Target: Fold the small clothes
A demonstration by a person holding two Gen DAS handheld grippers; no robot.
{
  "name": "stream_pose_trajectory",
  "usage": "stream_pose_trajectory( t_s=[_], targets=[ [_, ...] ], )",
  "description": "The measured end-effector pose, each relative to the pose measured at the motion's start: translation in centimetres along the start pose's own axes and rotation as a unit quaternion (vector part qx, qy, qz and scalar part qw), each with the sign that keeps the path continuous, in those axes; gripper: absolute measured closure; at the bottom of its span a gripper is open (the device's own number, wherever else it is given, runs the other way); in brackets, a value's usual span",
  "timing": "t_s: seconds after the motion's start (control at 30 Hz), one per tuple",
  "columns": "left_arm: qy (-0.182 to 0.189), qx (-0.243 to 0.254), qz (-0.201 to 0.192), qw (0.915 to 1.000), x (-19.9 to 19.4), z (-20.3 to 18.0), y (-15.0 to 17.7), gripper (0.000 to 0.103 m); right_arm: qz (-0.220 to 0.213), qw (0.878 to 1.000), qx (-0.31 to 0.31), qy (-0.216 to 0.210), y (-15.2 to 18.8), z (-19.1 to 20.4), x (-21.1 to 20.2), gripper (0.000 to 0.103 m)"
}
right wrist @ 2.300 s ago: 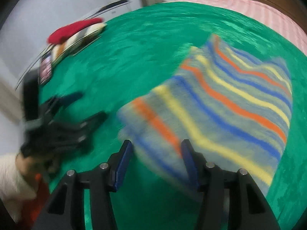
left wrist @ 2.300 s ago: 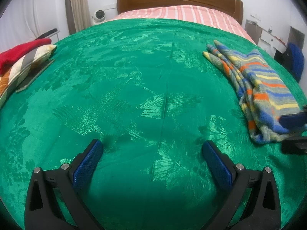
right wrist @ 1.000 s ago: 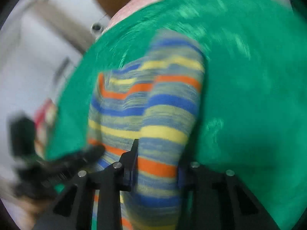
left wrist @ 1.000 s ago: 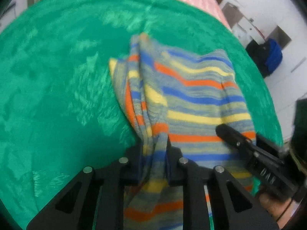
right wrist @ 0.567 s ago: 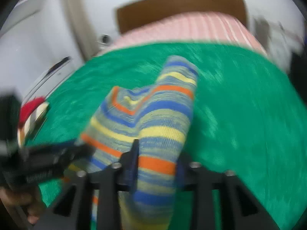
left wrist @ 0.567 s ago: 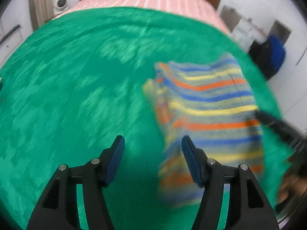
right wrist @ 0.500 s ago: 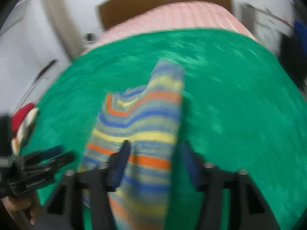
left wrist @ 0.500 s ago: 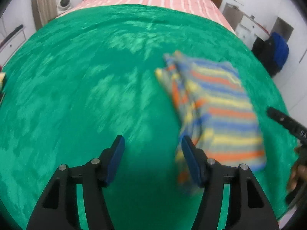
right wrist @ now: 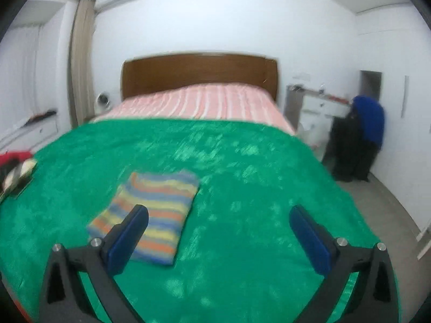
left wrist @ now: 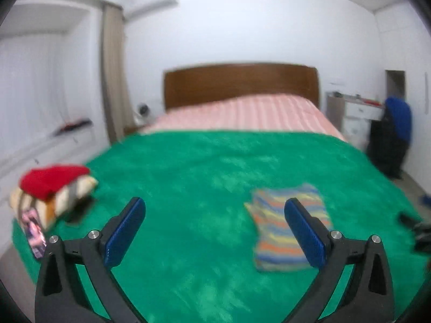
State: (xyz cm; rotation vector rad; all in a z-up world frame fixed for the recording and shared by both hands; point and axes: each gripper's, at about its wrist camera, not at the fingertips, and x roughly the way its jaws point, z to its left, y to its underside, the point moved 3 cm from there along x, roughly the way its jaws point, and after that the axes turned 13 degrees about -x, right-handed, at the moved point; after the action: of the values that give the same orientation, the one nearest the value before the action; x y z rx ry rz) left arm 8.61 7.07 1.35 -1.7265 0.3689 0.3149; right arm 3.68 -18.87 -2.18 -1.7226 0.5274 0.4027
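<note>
Left wrist | green blanket – folded striped garment on it | both grippers' jaws opening – nothing between

Green blanket: wide bare stretch across frame centre, passable. Obstacles: folded striped garment lower right of left wrist view; stack of folded clothes and phone at left edge.

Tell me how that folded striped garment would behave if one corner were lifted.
The striped garment looks like soft knit, so it would probably droop and unfold from its layers. It lies flat on the green blanket, suggesting it is light. The plush blanket may drag on it when pushed.
</note>
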Motion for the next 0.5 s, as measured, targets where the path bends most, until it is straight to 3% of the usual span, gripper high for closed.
stream_pose_trajectory(
  t_s=[0.1,0.27,0.5],
  targets=[
    [0.004,-0.017,0.07,0.9974,-0.3,0.0,1.6,0.0,0.015,0.999,0.002,-0.045,0.5,1.5,-0.5,0.0],
    [0.0,-0.036,0.118,0.9924,-0.8,0.1,3.7,0.0,0.0,0.997,-0.011,-0.077,1.2,4.1,-2.2,0.0],
    [-0.025,0.033,0.127,0.991,-3.1,-2.3,4.1,0.0,0.028,0.997,-0.035,-0.069,0.7,5.5,-3.2,0.0]
  ],
)
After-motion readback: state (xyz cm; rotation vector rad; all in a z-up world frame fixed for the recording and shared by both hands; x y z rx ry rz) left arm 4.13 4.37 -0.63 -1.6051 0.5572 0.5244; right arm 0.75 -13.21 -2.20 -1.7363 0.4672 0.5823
